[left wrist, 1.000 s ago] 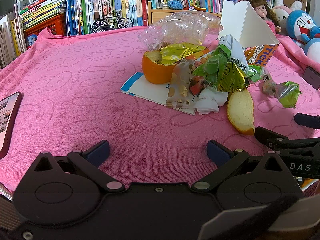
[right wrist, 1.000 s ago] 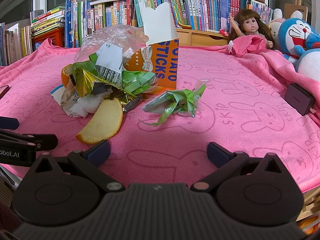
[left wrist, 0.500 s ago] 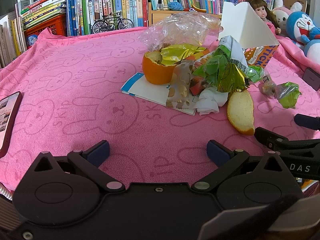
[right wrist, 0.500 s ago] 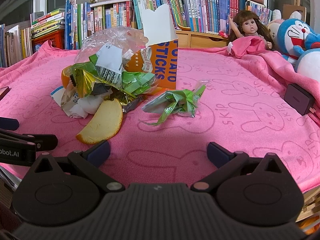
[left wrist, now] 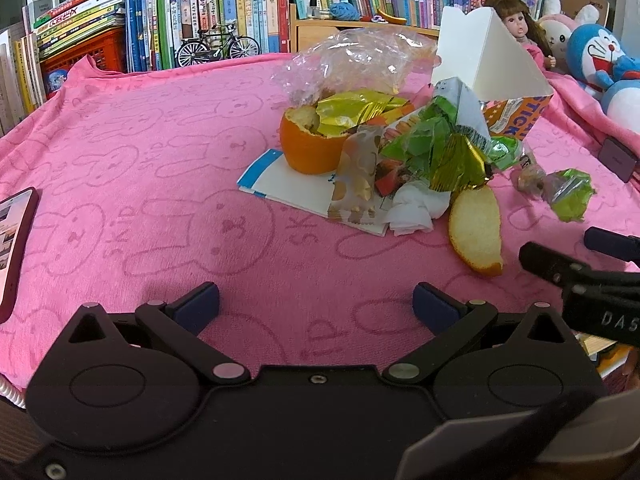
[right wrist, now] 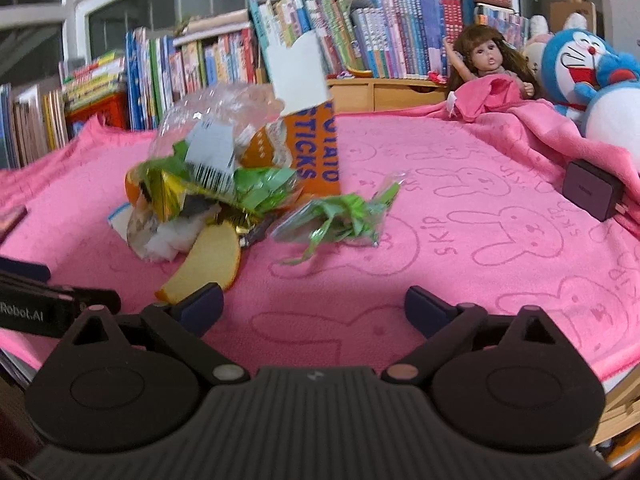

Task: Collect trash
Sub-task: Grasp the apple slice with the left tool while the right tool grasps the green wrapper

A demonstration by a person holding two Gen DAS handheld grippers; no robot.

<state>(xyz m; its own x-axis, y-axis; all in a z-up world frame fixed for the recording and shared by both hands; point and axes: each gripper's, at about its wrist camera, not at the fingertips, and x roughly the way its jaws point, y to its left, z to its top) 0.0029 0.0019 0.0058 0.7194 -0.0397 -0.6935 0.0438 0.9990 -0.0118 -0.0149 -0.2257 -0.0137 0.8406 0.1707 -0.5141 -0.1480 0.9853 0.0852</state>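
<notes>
A heap of trash lies on the pink cloth: an orange peel cup, a clear plastic bag, green and gold wrappers, a white tissue, a peel slice and an orange potato-sticks box. A crumpled green wrapper lies apart, right of the heap. My left gripper is open, low over the cloth in front of the heap. My right gripper is open with nothing between its fingers; its left fingertip is close to the peel slice.
A phone lies at the cloth's left edge. A dark charger block sits at the right. A doll, plush toys and rows of books line the back. A toy bicycle stands by the books.
The right gripper has moved forward and a little left toward the trash, so the heap looks larger. The left gripper has stayed still.
</notes>
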